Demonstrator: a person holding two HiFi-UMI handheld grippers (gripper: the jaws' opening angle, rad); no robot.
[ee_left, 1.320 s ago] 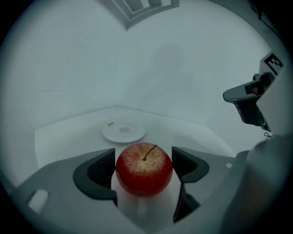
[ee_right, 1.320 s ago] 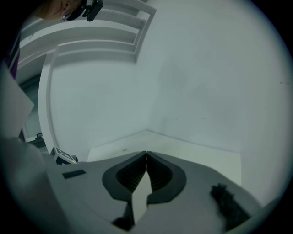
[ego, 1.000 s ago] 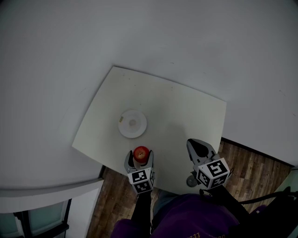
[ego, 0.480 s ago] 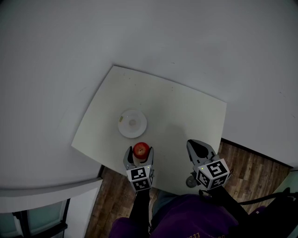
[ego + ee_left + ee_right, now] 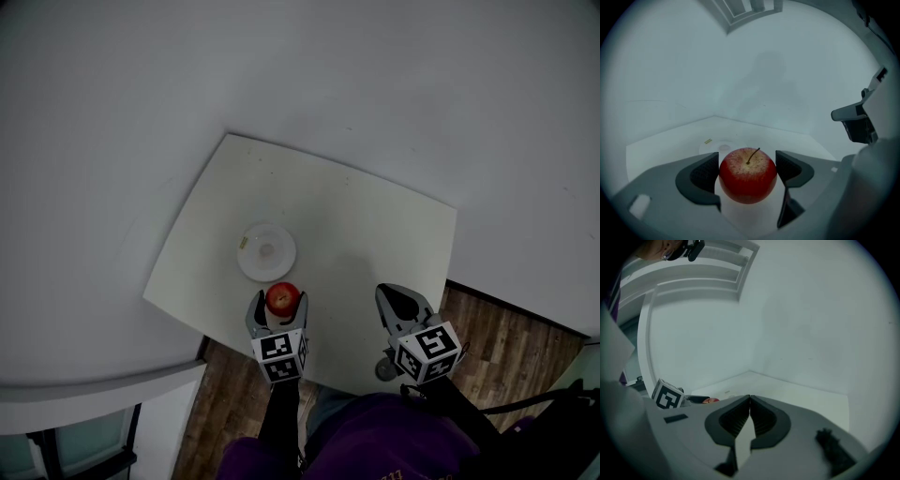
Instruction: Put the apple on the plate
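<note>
A red apple (image 5: 283, 298) (image 5: 748, 175) with its stem up sits between the jaws of my left gripper (image 5: 279, 307) (image 5: 748, 174), which is shut on it. The apple is held just this side of the small white round plate (image 5: 266, 250) (image 5: 712, 146) on the pale table (image 5: 366, 244). In the left gripper view the plate's rim shows right behind the apple. My right gripper (image 5: 401, 302) (image 5: 750, 420) hangs over the table's near right part, its jaws shut together on nothing.
The table's near edge (image 5: 234, 339) lies under both grippers, with wooden floor (image 5: 506, 347) beyond it. A white wall surrounds the table's far sides. The left gripper's marker cube (image 5: 668, 396) shows at the left of the right gripper view.
My left gripper has carried the apple a little farther from me, closer to the plate. The right gripper has stayed in place.
</note>
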